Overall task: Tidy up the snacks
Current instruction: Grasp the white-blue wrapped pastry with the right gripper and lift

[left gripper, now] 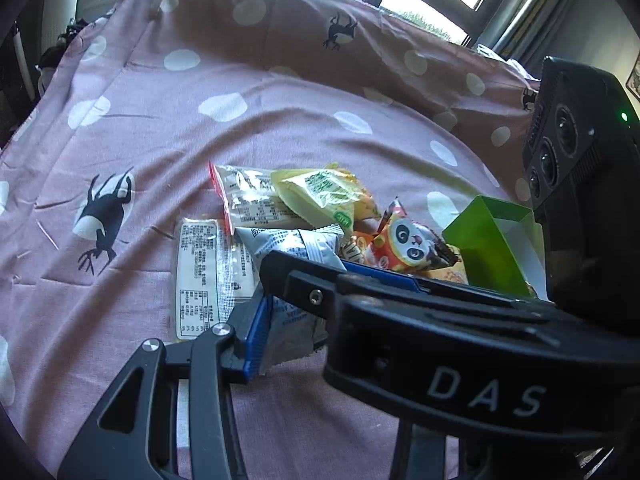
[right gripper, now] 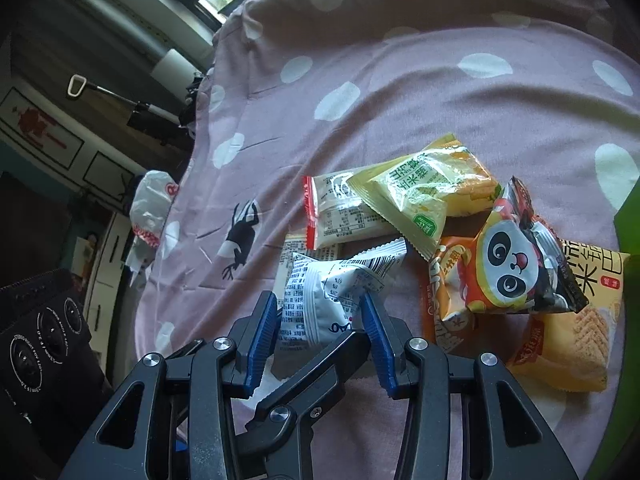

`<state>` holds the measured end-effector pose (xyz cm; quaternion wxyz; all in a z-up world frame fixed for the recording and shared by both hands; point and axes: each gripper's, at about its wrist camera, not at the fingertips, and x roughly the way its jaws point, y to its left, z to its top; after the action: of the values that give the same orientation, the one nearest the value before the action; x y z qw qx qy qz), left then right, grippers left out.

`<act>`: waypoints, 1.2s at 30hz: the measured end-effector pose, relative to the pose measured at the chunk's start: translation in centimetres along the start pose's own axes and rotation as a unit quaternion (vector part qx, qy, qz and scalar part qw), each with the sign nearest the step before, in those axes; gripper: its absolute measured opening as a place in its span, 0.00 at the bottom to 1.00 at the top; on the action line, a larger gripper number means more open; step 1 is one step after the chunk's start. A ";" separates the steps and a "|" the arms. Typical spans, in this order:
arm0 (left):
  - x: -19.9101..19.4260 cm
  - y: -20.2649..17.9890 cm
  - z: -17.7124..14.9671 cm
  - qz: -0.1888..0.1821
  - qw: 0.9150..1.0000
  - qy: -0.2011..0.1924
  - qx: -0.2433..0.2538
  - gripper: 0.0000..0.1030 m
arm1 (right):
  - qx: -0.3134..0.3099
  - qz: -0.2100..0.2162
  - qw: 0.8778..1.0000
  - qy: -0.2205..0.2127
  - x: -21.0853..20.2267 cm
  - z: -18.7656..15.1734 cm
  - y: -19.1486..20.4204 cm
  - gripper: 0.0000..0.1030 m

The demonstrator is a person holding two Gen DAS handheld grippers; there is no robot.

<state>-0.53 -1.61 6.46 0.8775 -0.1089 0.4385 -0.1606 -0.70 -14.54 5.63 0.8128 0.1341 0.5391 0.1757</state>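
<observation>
A pile of snack packets lies on a pink spotted bedsheet point(right gripper: 440, 92). A white and blue packet point(right gripper: 328, 300) sits between the blue pads of my right gripper point(right gripper: 320, 316), whose jaws press its sides. My left gripper point(left gripper: 280, 300) is beside it; its left pad point(left gripper: 256, 336) touches the same packet point(left gripper: 292, 320), and the right gripper's body crosses over its other finger. A panda packet point(right gripper: 508, 256), a yellow-green packet point(right gripper: 420, 192) and a red-edged white packet point(right gripper: 344, 208) lie behind. A green box point(left gripper: 492, 240) stands at the right.
An orange cracker packet point(right gripper: 568, 344) and an orange snack packet point(right gripper: 448, 292) lie at the right of the pile. A flat white packet point(left gripper: 200, 280) lies at the left. A raised fold of sheet point(left gripper: 320, 40) runs behind. A white plastic bag point(right gripper: 152, 208) hangs off the bed's left edge.
</observation>
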 end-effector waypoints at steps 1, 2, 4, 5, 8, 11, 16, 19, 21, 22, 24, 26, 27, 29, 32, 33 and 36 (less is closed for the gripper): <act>-0.3 -0.1 0.0 0.000 1.000 -0.006 0.004 0.39 | -0.001 0.001 1.000 -0.008 -0.4 -0.1 0.2 0.46; -0.5 -0.2 0.0 -0.003 1.000 -0.011 0.008 0.39 | -0.004 0.002 1.000 -0.015 -0.6 -0.1 0.3 0.46; -1.1 -0.5 0.0 -0.003 1.000 -0.025 0.015 0.39 | -0.009 0.004 1.000 -0.029 -1.2 -0.1 0.7 0.46; -1.4 -0.6 0.0 -0.003 0.999 -0.032 0.018 0.39 | -0.012 0.005 0.999 -0.037 -1.5 -0.1 0.9 0.46; -2.1 -0.8 0.1 -0.006 0.998 -0.050 0.026 0.39 | -0.023 0.007 0.998 -0.059 -2.3 -0.2 1.5 0.46; -2.9 -1.0 0.1 -0.006 0.997 -0.073 0.038 0.38 | -0.035 0.010 0.996 -0.080 -3.0 -0.3 2.1 0.47; -2.8 -1.0 0.2 -0.008 0.997 -0.063 0.041 0.39 | -0.045 0.002 0.996 -0.082 -3.2 -0.3 2.5 0.46; -1.9 -0.2 0.2 -0.002 1.000 -0.011 0.015 0.41 | -0.031 -0.014 0.998 -0.055 -2.4 -0.3 2.2 0.47; -1.1 0.5 0.1 0.014 0.999 0.029 -0.004 0.44 | -0.014 -0.045 0.999 -0.023 -1.4 -0.2 1.8 0.47; -0.8 0.8 0.0 0.026 0.999 0.042 -0.009 0.44 | -0.007 -0.056 0.998 -0.012 -1.0 -0.3 1.5 0.48; -0.3 1.6 0.0 0.044 0.997 0.058 -0.024 0.45 | 0.003 -0.068 0.998 0.004 -0.5 -0.3 1.0 0.53; 0.0 2.4 0.1 0.044 0.996 0.068 -0.040 0.49 | 0.019 -0.063 0.998 0.010 -0.2 -0.2 0.4 0.64; 0.2 2.7 0.1 0.041 0.995 0.073 -0.047 0.53 | 0.031 -0.057 0.998 0.010 -0.2 -0.2 0.0 0.69; 0.4 2.9 0.0 0.026 0.995 0.078 -0.054 0.58 | 0.051 -0.043 0.998 0.019 0.2 -0.3 -0.6 0.72; 1.4 2.6 -0.2 0.009 0.994 0.091 -0.052 0.59 | 0.072 -0.023 0.996 0.042 1.3 -0.3 -1.5 0.72; 1.8 2.5 -0.3 0.005 0.994 0.096 -0.051 0.59 | 0.077 -0.023 0.996 0.048 1.6 -0.4 -1.7 0.72; 2.2 1.9 -0.3 0.003 0.995 0.091 -0.035 0.58 | 0.082 -0.023 0.995 0.056 2.5 -0.3 -1.9 0.72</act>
<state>0.83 -0.73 4.08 0.8302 -0.1235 0.5220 -0.1517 0.14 -15.12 2.66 0.7713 0.1778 0.5994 0.1192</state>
